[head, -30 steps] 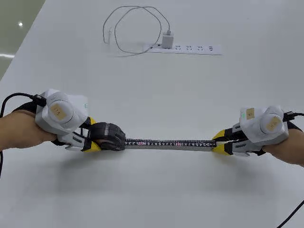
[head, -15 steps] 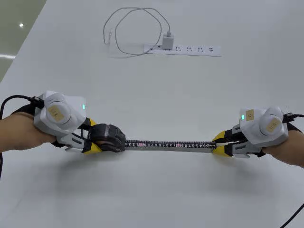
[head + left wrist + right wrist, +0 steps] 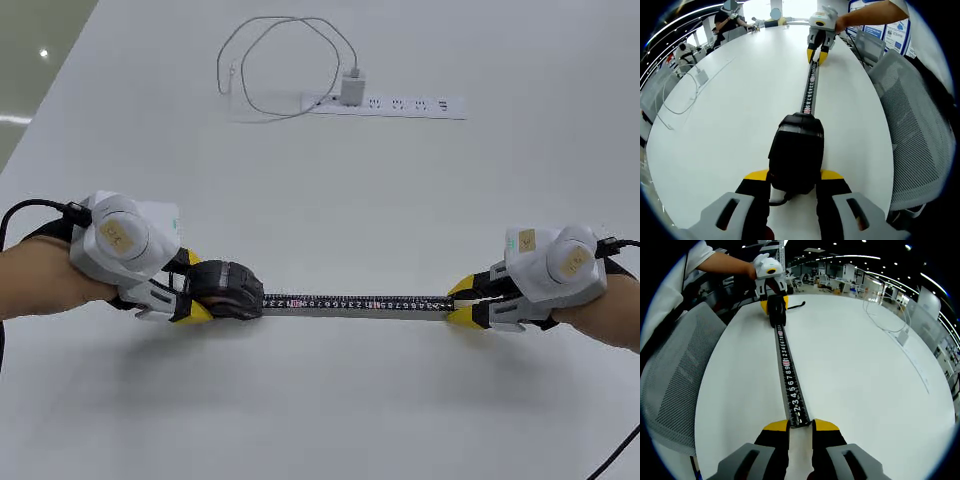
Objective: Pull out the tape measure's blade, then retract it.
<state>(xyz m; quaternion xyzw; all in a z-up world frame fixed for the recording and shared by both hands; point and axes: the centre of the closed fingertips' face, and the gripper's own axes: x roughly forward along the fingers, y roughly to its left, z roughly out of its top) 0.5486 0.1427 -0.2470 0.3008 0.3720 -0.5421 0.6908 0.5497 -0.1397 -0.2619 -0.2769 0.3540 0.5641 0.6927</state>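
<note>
While we held the tape measure [image 3: 228,288] stretched between the two tools, it lay low over the smooth, matt white table [image 3: 320,200], directly in front of us. The left gripper [image 3: 198,285] had its yellow-tipped jaws closed to the width of the case [image 3: 796,152], a chunky, rounded black body with a rubbery look, clamped by its flanks; in the left gripper view that gripper [image 3: 795,177] pressed the case from both sides with no gap. From the case's mouth the blade [image 3: 355,302] ran out as a thin, flat, dark strip, straight and level, printed with white numerals and a few red marks. The right gripper [image 3: 460,301] had its jaws drawn nearly together, pinching the blade's free end; in the right gripper view the gripper [image 3: 801,427] showed the blade [image 3: 790,380] ending between its yellow tips, the case [image 3: 776,305] small at the far end. At the far side of the table lay a long white power strip [image 3: 400,103] with a boxy white charger [image 3: 353,85] plugged in and a thin pale cable [image 3: 270,50] looped in loose curves. A grey mesh chair [image 3: 920,125] stood beside the table edge.
</note>
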